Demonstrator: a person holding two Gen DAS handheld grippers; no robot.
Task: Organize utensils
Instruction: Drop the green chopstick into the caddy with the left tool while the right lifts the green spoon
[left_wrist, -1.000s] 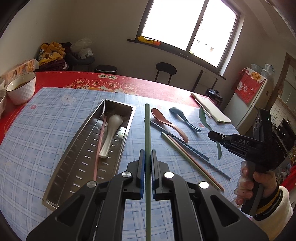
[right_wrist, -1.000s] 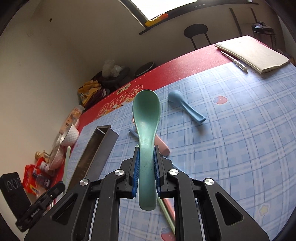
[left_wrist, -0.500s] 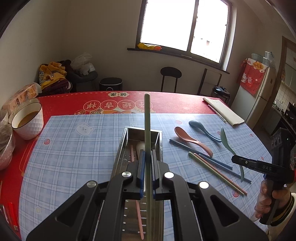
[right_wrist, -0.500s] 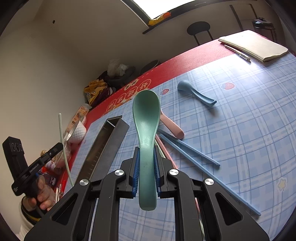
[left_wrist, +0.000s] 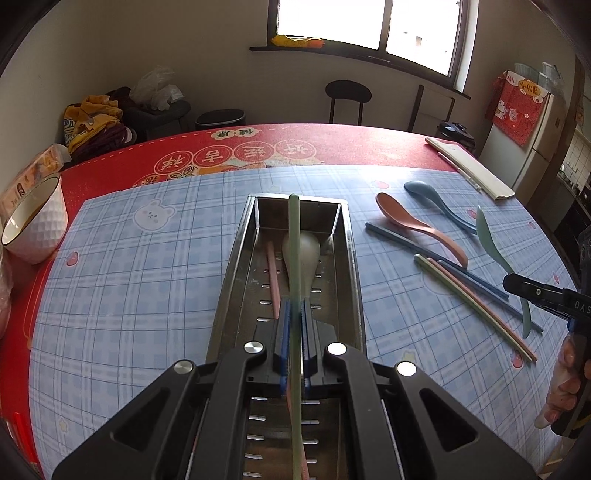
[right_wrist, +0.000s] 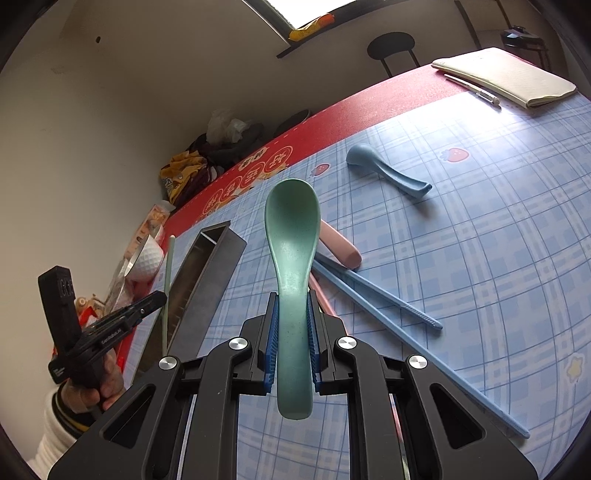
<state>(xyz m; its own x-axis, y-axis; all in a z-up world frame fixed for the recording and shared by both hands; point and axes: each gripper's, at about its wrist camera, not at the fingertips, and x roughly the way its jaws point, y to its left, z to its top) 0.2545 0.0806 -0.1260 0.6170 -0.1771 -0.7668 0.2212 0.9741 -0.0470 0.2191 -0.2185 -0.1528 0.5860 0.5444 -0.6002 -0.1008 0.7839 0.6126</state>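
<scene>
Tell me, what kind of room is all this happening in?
Most likely a home dining area beside a kitchen. A table under a blue checked tablecloth carries loose plastic spoons and chopsticks and a perforated steel utensil tray, and a white fridge stands by the far wall under a window.

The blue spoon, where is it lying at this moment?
The blue spoon lies on the checked cloth to the right of the metal tray, just beyond the pink spoon; in the right wrist view it lies apart from the other utensils.
</scene>
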